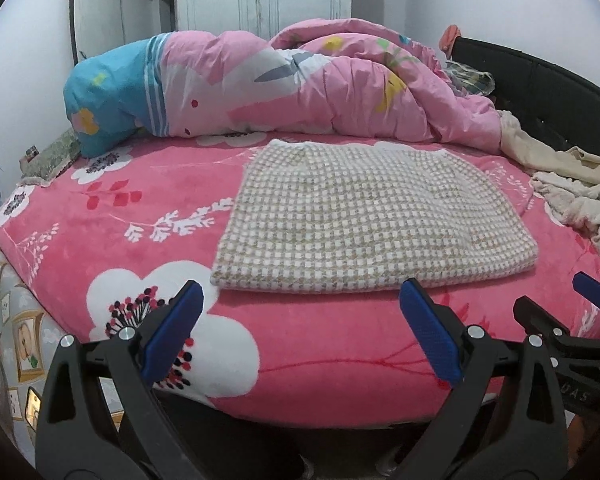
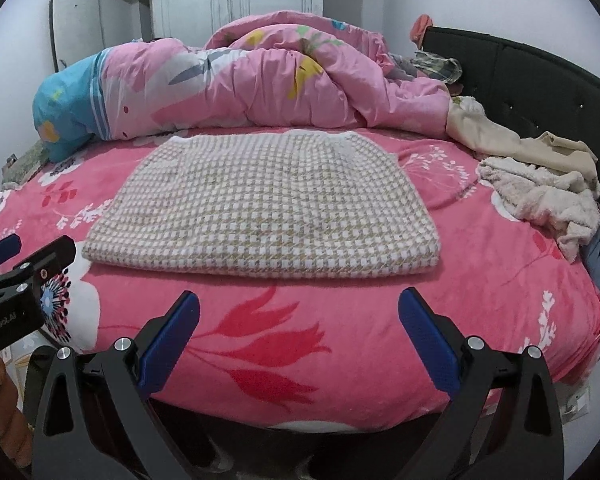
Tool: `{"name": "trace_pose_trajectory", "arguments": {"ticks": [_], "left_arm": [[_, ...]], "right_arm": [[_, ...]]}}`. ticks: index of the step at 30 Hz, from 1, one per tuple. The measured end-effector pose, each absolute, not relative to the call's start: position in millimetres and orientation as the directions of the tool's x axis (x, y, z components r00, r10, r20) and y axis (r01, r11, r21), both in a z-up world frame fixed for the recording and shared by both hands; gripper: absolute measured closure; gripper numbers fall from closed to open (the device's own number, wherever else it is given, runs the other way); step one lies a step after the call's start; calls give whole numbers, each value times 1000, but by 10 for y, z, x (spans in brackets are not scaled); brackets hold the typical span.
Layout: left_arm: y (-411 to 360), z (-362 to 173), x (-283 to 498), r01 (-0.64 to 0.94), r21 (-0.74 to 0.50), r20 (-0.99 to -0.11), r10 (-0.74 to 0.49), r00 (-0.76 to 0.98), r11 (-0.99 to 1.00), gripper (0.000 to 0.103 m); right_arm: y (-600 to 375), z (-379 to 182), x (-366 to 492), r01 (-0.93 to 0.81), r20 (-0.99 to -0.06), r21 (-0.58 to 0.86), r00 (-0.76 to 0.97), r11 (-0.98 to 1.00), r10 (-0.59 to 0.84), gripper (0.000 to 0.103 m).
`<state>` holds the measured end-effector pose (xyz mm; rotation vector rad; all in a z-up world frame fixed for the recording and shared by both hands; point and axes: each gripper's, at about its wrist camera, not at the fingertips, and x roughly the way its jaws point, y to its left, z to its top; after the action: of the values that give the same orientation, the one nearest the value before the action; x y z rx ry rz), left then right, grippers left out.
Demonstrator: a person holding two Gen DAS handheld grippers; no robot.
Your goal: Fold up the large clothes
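A checked garment (image 1: pixel 364 216) lies folded into a flat rectangle in the middle of a bed (image 1: pixel 300 380) covered in pink floral fleece. The left gripper (image 1: pixel 300 332) and right gripper (image 2: pixel 298 336) hover at the bed's near edge, fingers spread wide and empty. A bunched pink quilt (image 1: pixel 300 80) fills the far side; cream clothes (image 2: pixel 540 184) are heaped near the dark headboard (image 2: pixel 540 80).

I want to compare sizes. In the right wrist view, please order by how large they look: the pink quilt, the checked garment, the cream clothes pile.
1. Pink quilt looks largest.
2. Checked garment, though it is nearer, so this ranking is unsure.
3. Cream clothes pile, clearly smallest.
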<state>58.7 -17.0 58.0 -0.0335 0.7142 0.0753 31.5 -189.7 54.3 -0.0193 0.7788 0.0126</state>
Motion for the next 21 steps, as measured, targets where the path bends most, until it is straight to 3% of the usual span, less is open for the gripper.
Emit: {"name": "trace_pose_trajectory", "arguments": {"ticks": [9,21], "left_arm": [[-82,470,633,-98,-82,-712,10,702,992,8],[-187,358,651,-103,-56,-749,26,662,993,8]], "right_arm": [[-1801,586,254,-35,-702,-40,712,999,-3,6],[-1887,579,267,-13,-714,-38,700,999,-19,6]]}}
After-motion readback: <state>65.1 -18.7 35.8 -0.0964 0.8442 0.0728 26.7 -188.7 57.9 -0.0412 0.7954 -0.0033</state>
